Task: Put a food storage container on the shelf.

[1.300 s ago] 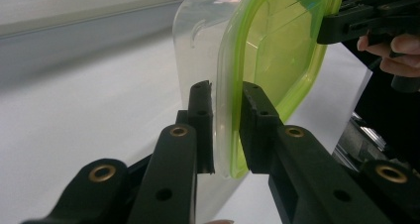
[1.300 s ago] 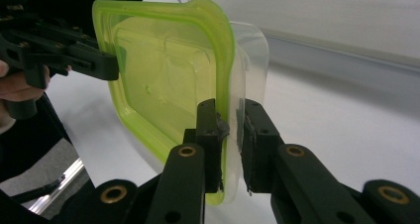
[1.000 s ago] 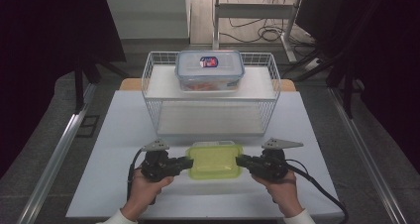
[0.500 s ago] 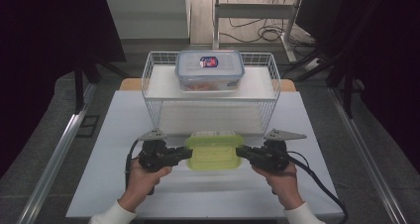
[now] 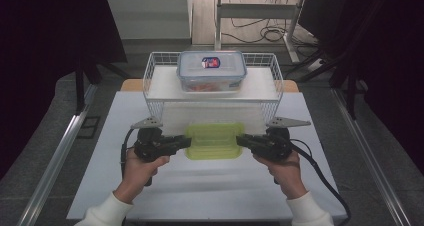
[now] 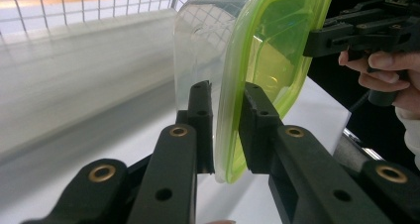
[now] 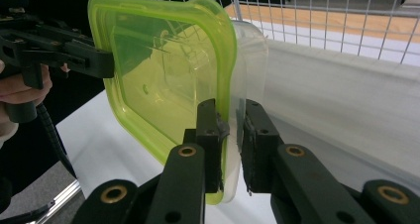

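Green-lidded clear container [image 5: 213,141] sits between two hand-held grippers above a white table [image 5: 210,191], in front of a wire basket [image 5: 150,93] topped by a blue-lidded box [image 5: 211,71]. Left gripper [image 6: 225,127] view: narrow jaws clamp the container's rim. Right gripper [image 7: 233,135] view: narrow jaws clamp the opposite rim.

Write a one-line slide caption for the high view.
Left gripper and right gripper clamp opposite ends of a green-lidded container before a wire basket.
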The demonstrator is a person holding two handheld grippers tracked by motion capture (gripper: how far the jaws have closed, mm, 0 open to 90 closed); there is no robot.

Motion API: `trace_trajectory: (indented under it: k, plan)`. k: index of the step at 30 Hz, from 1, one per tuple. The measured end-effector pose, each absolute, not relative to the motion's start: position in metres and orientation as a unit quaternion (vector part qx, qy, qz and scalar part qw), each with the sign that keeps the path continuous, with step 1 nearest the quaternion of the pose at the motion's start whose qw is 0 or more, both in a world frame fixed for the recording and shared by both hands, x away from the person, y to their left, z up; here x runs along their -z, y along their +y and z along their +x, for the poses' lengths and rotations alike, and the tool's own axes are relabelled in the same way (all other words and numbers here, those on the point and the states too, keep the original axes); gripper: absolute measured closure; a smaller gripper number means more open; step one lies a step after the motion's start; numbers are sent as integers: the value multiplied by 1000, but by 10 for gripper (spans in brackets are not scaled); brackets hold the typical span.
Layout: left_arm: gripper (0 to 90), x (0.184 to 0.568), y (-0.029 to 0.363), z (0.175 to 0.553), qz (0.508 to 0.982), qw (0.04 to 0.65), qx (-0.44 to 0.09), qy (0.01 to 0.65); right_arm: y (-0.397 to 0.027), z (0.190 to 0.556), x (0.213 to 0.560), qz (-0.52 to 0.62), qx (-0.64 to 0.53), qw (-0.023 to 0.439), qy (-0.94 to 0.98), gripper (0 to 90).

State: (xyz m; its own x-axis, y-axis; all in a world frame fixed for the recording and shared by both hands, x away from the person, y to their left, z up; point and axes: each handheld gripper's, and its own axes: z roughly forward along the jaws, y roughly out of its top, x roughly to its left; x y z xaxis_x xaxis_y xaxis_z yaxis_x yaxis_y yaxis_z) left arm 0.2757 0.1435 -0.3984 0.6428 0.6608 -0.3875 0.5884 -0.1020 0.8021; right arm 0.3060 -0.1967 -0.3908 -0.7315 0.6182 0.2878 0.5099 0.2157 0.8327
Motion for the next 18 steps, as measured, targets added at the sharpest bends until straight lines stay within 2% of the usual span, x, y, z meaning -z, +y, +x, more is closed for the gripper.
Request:
trace_trajectory:
  k: [18]
  plan:
    - [780, 351, 147, 283, 741, 528, -70, 409, -191, 318, 350, 343, -532, 71, 771, 796]
